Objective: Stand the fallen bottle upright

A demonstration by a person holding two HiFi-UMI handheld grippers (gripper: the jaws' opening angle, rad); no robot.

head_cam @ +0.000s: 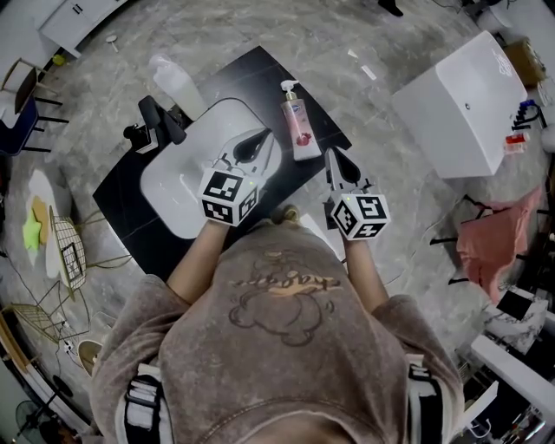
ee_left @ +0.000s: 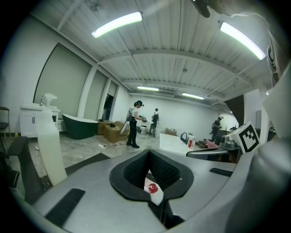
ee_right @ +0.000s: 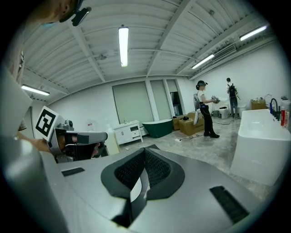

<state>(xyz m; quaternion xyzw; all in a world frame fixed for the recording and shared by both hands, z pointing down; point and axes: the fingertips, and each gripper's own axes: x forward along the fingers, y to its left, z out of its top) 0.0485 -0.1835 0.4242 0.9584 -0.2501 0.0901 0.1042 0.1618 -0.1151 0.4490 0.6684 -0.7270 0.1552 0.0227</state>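
Both clenched, nothing gripped: left gripper (head_cam: 258, 141), right gripper (head_cam: 336, 159). Pink bottle (head_cam: 297, 123) flat on black counter (head_cam: 130, 201), just right of white sink (head_cam: 166, 186), near R tips. Open R wide, grab mid-body, pivot about base, release only once steady. Marble floor (head_cam: 217, 26), big open room.

The counter (head_cam: 130, 204) has a smooth, glossy black top, and the basin (head_cam: 173, 195) sunk in it looks like white glazed ceramic. By the counter's right edge the pump bottle (head_cam: 299, 126) is clear, shiny plastic over pink. At the far edge the white bottle (head_cam: 179, 87) is milky, duller plastic. The floor (head_cam: 260, 26) is grey veined polished stone, and the sweatshirt (head_cam: 286, 338) is soft matt cloth.
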